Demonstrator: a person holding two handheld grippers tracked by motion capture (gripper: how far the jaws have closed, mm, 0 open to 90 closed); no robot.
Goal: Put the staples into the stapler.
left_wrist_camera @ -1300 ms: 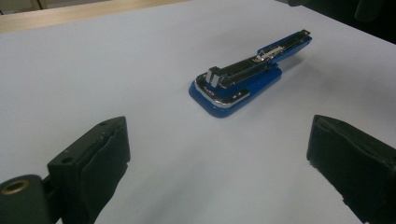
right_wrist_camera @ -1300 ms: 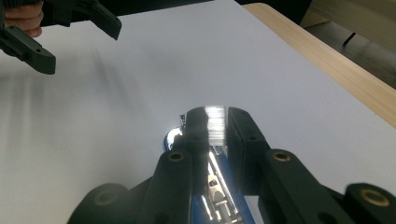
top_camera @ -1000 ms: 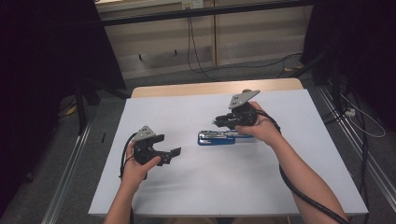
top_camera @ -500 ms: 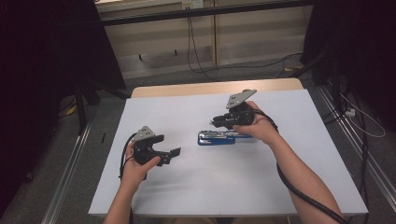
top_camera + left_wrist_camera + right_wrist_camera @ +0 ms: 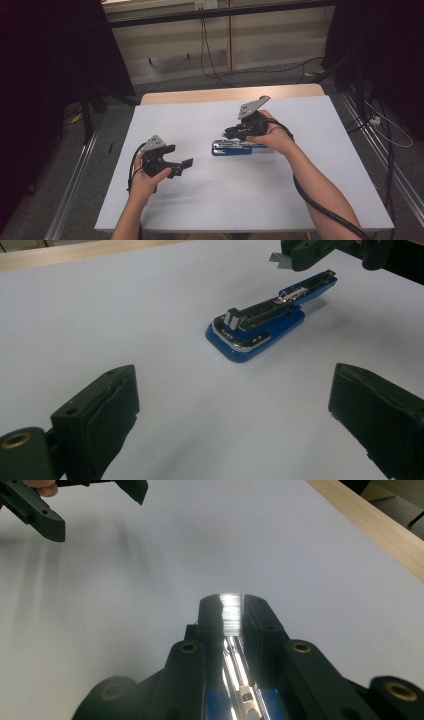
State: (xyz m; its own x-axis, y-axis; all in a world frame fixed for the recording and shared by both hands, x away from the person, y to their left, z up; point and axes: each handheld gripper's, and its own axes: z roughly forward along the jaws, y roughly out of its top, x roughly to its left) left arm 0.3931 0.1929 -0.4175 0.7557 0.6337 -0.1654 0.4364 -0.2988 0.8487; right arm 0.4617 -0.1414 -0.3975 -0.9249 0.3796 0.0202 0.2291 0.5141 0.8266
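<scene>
The blue stapler [image 5: 231, 148] lies near the middle of the table [image 5: 300, 200], its top arm lifted. The right gripper [image 5: 231, 133] is clamped on that shiny arm; the left gripper [image 5: 186, 165], released wide, waits at the left. The metal is smooth, so it may slip out and snap down.

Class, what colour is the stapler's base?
Blue; the stapler shows it best in the left gripper view.
</scene>
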